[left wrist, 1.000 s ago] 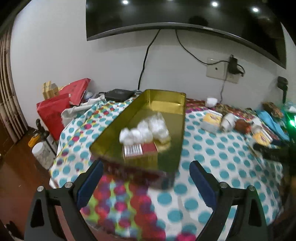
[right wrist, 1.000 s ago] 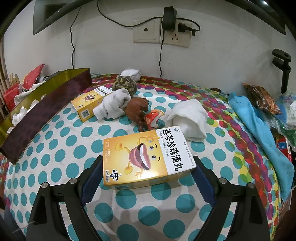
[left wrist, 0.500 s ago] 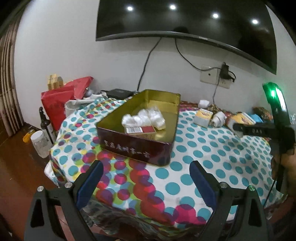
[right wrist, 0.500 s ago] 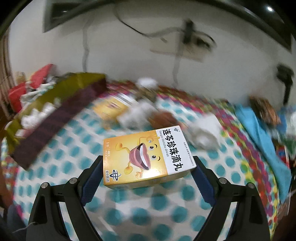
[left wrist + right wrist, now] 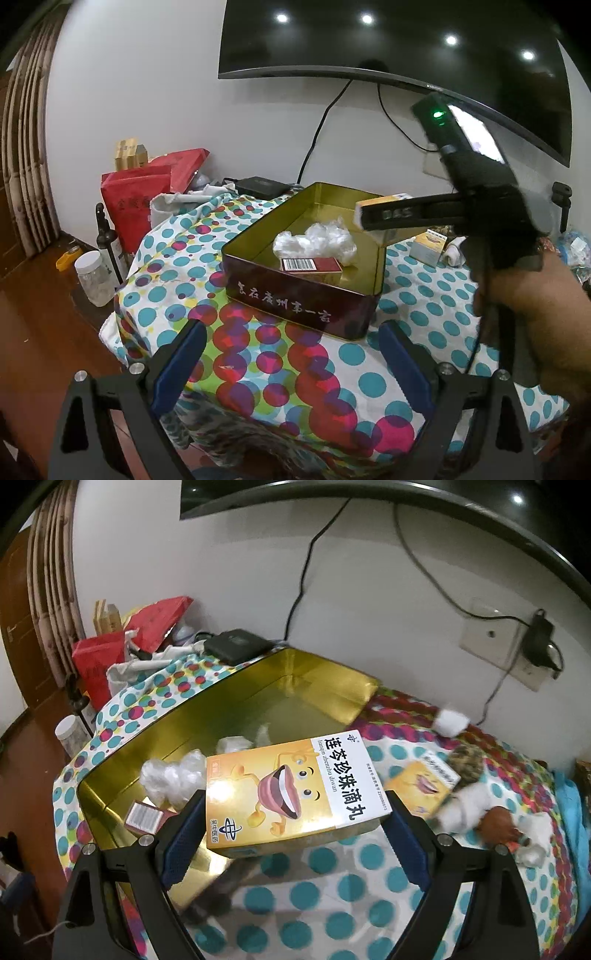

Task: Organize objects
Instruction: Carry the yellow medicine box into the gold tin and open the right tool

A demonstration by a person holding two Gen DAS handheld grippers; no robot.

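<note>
A gold-lined tin box [image 5: 303, 299] with dark red sides stands on the polka-dot table; it also shows in the right wrist view [image 5: 236, 705]. It holds white plastic wads [image 5: 317, 240] and a small red box [image 5: 310, 265]. My right gripper [image 5: 295, 830] is shut on a yellow medicine box [image 5: 291, 794] and holds it over the tin's right rim. In the left wrist view that gripper [image 5: 388, 216] reaches in from the right above the tin. My left gripper [image 5: 291, 365] is open and empty, in front of the tin's near side.
A second yellow medicine box [image 5: 424, 782], white socks [image 5: 465, 808], a brown toy [image 5: 496, 825] and a blue cloth [image 5: 569, 801] lie right of the tin. A red bag [image 5: 136, 206], a bottle [image 5: 107, 240] and a jar [image 5: 94, 278] stand left of the table. A TV hangs above.
My right gripper lifted the yellow box and carried it left over the tin. My left gripper pulled back from the tin, which now rests flat on the table.
</note>
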